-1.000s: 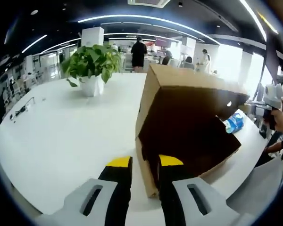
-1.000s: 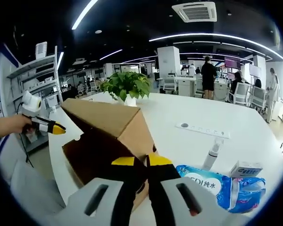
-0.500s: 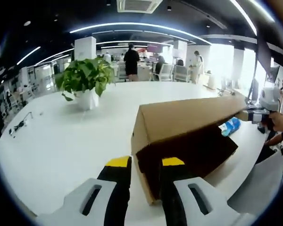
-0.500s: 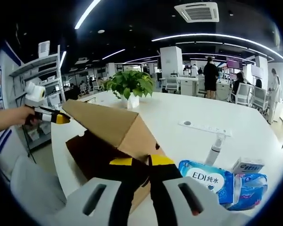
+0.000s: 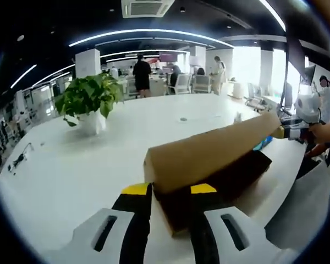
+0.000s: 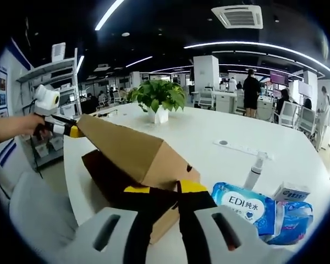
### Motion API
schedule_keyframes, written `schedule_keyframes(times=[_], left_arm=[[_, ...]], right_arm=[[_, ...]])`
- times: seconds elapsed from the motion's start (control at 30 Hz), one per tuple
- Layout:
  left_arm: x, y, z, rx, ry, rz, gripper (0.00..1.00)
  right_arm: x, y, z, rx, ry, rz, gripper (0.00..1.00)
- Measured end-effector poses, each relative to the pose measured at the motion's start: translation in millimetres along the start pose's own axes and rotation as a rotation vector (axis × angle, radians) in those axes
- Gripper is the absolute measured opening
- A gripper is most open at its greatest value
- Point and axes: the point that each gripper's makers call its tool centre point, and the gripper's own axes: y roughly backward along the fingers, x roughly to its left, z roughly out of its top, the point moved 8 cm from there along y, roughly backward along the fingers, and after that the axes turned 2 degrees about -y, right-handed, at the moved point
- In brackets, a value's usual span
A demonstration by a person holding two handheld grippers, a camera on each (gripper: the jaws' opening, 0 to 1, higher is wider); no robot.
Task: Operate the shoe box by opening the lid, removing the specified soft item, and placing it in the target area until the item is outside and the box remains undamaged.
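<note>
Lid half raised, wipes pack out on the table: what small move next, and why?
Probably lower the lid evenly onto the box. The left gripper and right gripper hold its ends tilted above the box, and the blue wipes pack already lies outside on the table.

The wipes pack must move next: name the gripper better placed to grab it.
Right, probably: the blue wipes pack lies beside the right gripper, while the left gripper sits at the shoe box's far end.

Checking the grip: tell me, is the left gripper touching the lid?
Touching: the right gripper view shows the left gripper pinching the lid at its corner.
</note>
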Motion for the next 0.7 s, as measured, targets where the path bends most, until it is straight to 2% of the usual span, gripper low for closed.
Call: schedule_keyframes(times=[0.4, 0.53, 0.7], left_arm=[[-6.8, 1.9, -13.3, 0.031, -0.021, -0.046, 0.33], [-10.4, 1.2, -19.2, 0.060, -0.044, -0.070, 0.37], [-13.6, 0.1, -24.7, 0.079, -0.052, -0.092, 0.41]], right_arm=[[7.6, 6.5, -14.9, 0.019, 0.021, 0.052, 0.22], [13.6, 7.8, -21.1, 0.037, 0.067, 0.078, 0.27], [15.7, 8.1, -25.9, 0.052, 0.075, 0.097, 0.30]])
